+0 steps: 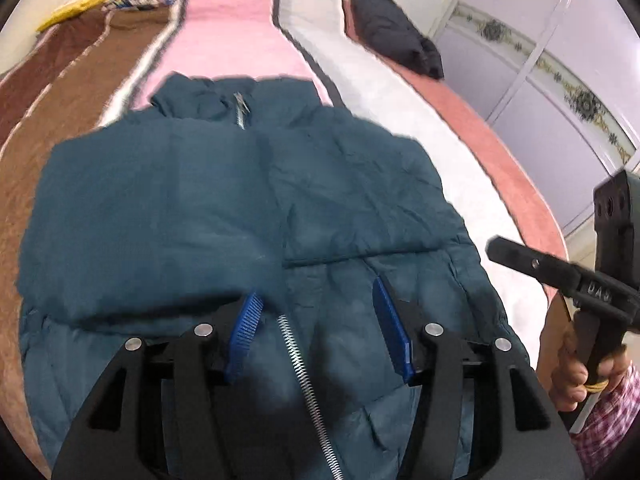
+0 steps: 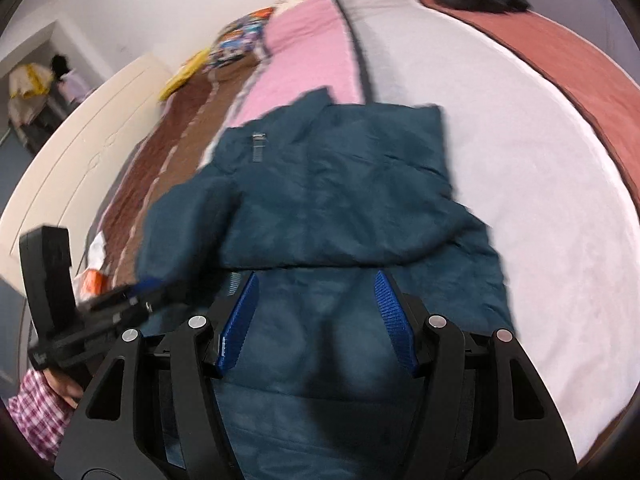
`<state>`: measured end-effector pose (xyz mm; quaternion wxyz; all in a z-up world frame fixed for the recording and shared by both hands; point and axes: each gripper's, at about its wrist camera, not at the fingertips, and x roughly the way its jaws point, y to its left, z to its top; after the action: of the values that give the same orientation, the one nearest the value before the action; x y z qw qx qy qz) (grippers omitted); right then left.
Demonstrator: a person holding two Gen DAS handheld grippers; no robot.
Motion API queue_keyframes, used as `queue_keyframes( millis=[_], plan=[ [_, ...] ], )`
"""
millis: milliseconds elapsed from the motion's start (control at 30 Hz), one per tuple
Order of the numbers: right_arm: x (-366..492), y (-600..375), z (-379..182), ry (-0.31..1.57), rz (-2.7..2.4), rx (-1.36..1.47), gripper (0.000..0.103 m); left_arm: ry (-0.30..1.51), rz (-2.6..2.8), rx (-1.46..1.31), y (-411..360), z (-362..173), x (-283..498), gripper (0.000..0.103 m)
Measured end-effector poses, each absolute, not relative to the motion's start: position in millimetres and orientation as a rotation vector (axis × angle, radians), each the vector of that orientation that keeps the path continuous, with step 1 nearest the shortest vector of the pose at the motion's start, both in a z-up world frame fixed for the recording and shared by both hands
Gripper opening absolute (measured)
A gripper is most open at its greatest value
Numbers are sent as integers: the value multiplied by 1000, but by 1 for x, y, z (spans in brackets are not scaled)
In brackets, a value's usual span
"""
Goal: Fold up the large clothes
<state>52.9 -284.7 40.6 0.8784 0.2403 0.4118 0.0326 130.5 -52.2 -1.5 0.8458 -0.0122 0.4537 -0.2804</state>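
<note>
**Ana:** Both sets of jaws stand apart with nothing between them. The left gripper [image 1: 316, 320] hangs over the jacket's [image 1: 240, 208] lower front, with the zip [image 1: 304, 376] running under the gap between its blue pads [image 1: 390, 320]. The right gripper [image 2: 316, 312] hovers over the same lower panel, and its pads are clear of the cloth as well.

**Ben:** And where does the jacket lie?

**Ana:** Flat on the bed [image 2: 560, 208], front up, collar [image 1: 208, 96] at the far end and the hem towards us. Both sleeves look already folded across the chest; one sleeve's [image 1: 140, 264] edge sits just beyond the left gripper.

**Ben:** So which step is this?

**Ana:** By my reading, the sleeves are in and the body has yet to be doubled over. The next move calls for each gripper to drop to a hem corner, pinch the padded cloth through both layers, then lift together towards the collar so the fold lands square.

**Ben:** Any boxes or baskets to report?

**Ana:** None that I can see. Beyond the jacket there is only the striped blanket [image 1: 240, 28] and a dark bundle [image 1: 396, 28] near the far edge of the bed.
</note>
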Motion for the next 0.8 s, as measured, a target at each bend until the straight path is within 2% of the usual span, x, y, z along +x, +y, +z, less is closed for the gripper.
queue_keyframes(
  millis=[167, 333, 567, 800],
  plan=[
    [66, -259, 66, 811, 97, 484, 61, 861, -560, -125, -74, 10, 175, 55],
    [55, -260, 87, 793, 68, 387, 61, 975, -612, -253, -88, -3, 191, 55],
    [63, -262, 78, 825, 55, 389, 61, 1107, -661, -336, -61, -23, 159, 55],
    [84, -208, 69, 886, 140, 216, 61, 1003, -533, -215, 1, -16, 89, 55]
  ],
)
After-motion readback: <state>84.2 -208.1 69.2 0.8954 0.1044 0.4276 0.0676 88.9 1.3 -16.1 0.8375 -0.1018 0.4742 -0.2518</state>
